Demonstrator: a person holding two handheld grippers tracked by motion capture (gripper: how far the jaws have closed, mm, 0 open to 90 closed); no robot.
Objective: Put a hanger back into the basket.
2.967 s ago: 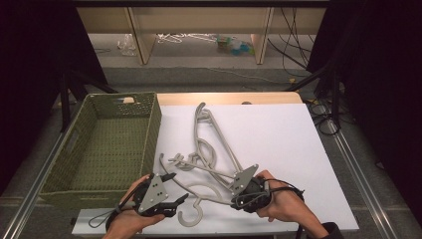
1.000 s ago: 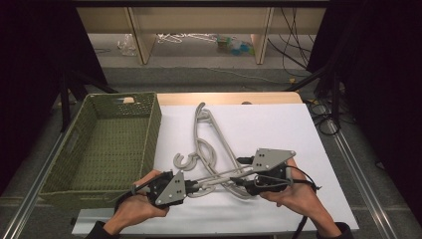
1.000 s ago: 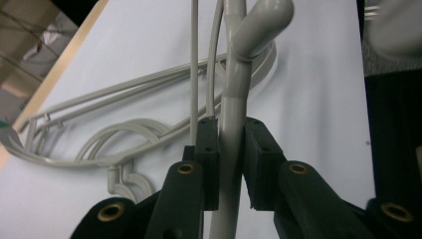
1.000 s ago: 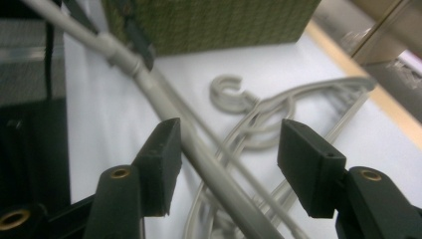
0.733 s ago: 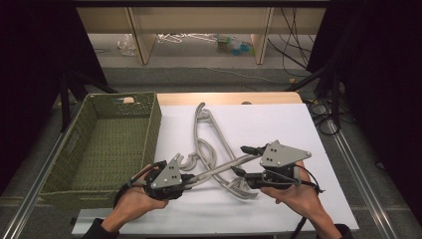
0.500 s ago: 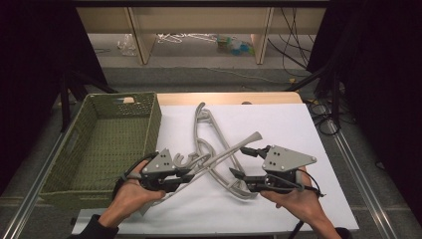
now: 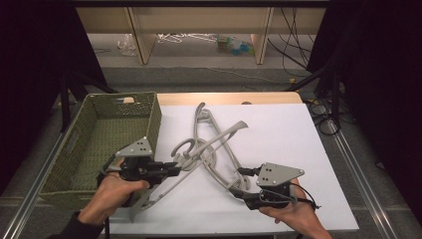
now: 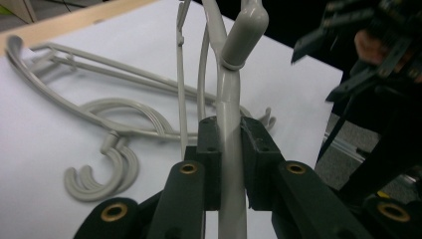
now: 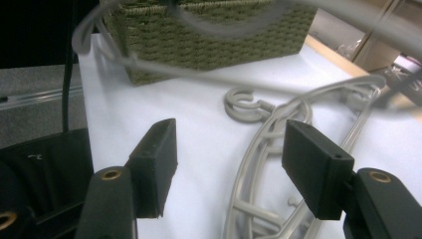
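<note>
My left gripper [image 8: 226, 154] clamped one hanger [image 7: 199, 164], lifted; basket [image 7: 89, 149] empty; pile [image 7: 219, 144] remained; right gripper [image 9: 226, 169] gaped wide.

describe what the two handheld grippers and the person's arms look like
Both the left gripper and right gripper are black with blocky jaws, brass-coloured rivets at the joints, and a grey three-cornered plate on top. A black cable trails from each. The person's left arm has a dark sleeve.

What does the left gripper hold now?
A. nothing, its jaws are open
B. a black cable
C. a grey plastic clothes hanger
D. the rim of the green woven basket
C: in the left gripper view the left gripper has both black jaws pressed on the bar of a grey plastic clothes hanger.
</note>
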